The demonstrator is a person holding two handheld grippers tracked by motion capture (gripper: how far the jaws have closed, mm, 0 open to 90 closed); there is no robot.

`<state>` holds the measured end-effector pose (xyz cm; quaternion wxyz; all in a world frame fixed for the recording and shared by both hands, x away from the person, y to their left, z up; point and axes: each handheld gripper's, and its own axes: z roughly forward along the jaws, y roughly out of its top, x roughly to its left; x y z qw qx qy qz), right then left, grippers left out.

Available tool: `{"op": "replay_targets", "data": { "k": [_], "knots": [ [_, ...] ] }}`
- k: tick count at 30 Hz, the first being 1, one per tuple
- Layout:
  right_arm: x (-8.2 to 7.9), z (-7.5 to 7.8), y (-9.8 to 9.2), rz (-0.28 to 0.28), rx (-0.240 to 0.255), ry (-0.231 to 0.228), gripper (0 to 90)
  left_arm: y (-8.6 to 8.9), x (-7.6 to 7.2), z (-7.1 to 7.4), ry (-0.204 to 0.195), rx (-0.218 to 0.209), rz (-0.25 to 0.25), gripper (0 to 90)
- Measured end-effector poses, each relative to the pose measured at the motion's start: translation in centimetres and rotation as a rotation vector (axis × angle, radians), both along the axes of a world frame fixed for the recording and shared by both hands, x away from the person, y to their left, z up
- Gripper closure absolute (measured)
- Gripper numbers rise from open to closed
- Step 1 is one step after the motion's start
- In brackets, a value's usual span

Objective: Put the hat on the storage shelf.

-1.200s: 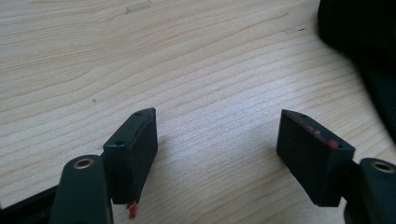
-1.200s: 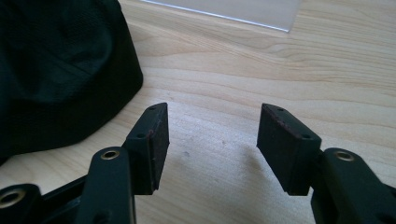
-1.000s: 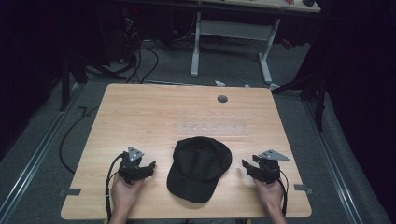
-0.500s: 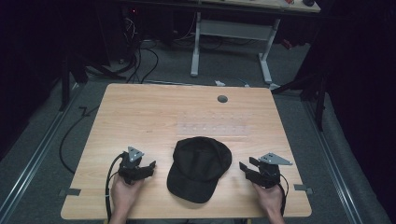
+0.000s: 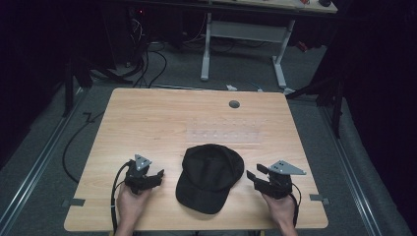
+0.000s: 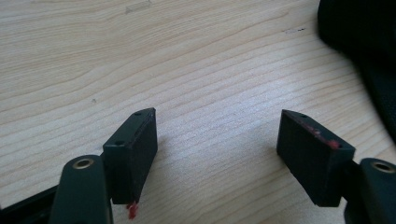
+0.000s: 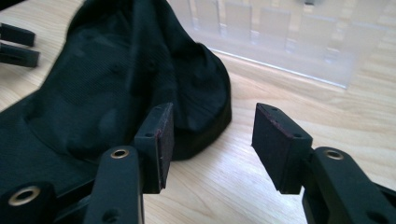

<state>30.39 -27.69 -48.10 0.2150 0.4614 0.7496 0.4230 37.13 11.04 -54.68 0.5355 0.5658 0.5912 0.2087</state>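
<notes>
While both grippers rest low on the counter (image 5: pixel 147 118), a black cap (image 5: pixel 210 176) lies between them. The left gripper (image 6: pixel 217 154) has its fingers spread wide over bare wood, cap off to their right. The right gripper (image 7: pixel 210 140) is likewise open, its left finger (image 7: pixel 156 140) just beside the cap's edge.

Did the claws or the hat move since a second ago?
The right claw crept a little left toward the black hat, jaws open, not touching it. The left claw, also open, and the hat stayed put on the wooden table. Nothing was grabbed or let go.
</notes>
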Motion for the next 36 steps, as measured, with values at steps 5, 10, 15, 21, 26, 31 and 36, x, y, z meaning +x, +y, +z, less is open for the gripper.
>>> {"op": "replay_targets", "data": {
  "k": [5,10,15,21,26,31,36],
  "knots": [
    [0.1,0.4,0.8,0.026,0.012,-0.015,45.9,0.0,0.0,0.0,0.0,0.0,0.0,29.1],
    [0.6,0.6,1.9,0.05,0.01,-0.015,45.2,0.0,0.0,0.0,0.0,0.0,0.0,29.1],
    [1.2,0.8,2.9,0.071,0.011,-0.012,44.7,0.0,0.0,0.0,0.0,0.0,0.0,29.1],
    [1.9,1.0,3.9,0.095,0.012,0.003,44.2,0.0,0.0,0.0,0.0,0.0,0.0,29.1],
    [2.7,0.9,4.7,0.102,0.003,0.007,43.9,0.0,0.0,0.0,0.0,0.0,0.0,29.2],
    [3.5,0.5,5.0,0.096,0.003,0.035,44.4,0.0,0.0,0.0,0.0,0.0,0.0,29.1],
    [3.9,0.2,5.1,0.093,0.005,0.051,45.0,0.0,0.0,0.0,0.0,0.0,0.0,29.1]
  ]
}}
